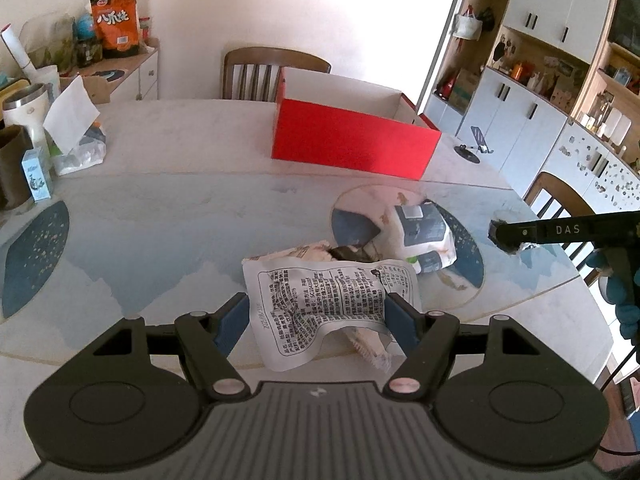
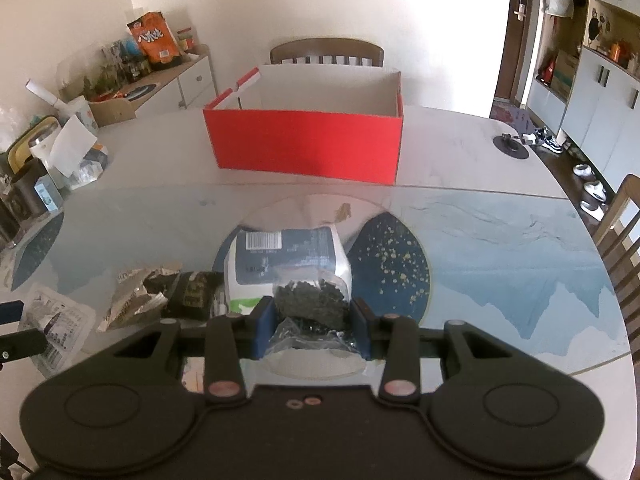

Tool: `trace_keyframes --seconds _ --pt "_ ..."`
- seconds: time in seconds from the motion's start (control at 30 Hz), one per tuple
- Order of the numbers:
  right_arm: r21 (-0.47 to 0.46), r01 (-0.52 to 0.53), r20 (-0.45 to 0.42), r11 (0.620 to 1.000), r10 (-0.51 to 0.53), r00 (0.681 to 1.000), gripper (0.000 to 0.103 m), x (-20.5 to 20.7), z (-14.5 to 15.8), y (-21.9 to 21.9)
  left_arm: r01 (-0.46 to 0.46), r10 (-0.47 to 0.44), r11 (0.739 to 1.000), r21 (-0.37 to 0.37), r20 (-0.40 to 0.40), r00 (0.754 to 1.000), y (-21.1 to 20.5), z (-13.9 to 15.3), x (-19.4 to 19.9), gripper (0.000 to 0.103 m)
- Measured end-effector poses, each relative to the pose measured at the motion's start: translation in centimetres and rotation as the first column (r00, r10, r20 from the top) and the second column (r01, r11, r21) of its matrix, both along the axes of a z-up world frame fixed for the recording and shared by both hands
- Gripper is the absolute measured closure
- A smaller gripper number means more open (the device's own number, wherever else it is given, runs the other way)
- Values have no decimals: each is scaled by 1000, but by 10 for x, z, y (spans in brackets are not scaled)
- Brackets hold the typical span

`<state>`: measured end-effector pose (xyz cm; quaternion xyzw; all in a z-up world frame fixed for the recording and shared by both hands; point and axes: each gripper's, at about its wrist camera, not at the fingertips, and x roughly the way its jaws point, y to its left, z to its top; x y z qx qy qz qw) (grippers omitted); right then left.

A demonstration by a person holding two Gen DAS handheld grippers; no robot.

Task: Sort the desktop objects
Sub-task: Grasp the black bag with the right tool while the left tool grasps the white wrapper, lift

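My left gripper (image 1: 318, 314) is shut on a crumpled white packet (image 1: 320, 292) printed with black text, held by its two sides above the table. In the right wrist view my right gripper (image 2: 312, 318) is shut on a clear bag of dark granules (image 2: 308, 300). A white and blue pouch (image 2: 288, 256) lies on the table just beyond it, also in the left wrist view as the pouch (image 1: 424, 236). A torn foil wrapper (image 2: 134, 296) and a dark packet (image 2: 192, 292) lie left of it. The open red box (image 1: 352, 140) (image 2: 304, 144) stands farther back.
A tissue pack (image 1: 76, 136), a small blue carton (image 1: 36, 174) and cups crowd the table's left edge. A phone stand (image 2: 512, 144) sits at the far right. Wooden chairs (image 1: 276, 70) (image 2: 620, 224) stand behind and right of the table (image 1: 168, 216).
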<state>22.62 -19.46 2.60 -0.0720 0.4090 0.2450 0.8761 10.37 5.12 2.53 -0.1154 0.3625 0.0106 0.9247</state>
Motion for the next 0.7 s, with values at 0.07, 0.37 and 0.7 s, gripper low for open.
trace_keyframes --seconds 0.07,0.37,0.7 --pt "6 -3 0 1000 3 1000 63 3 2 -1 0 0 1000 2 3 1000 -2 2 3 30" --pt "18 -14 18 1000 13 1000 63 19 10 -9 1 -1 1000 -2 11 1000 -10 7 23 30" --pt "30 -39 20 999 38 999 63 41 13 -14 -6 6 1000 -4 14 1000 -18 9 49 30"
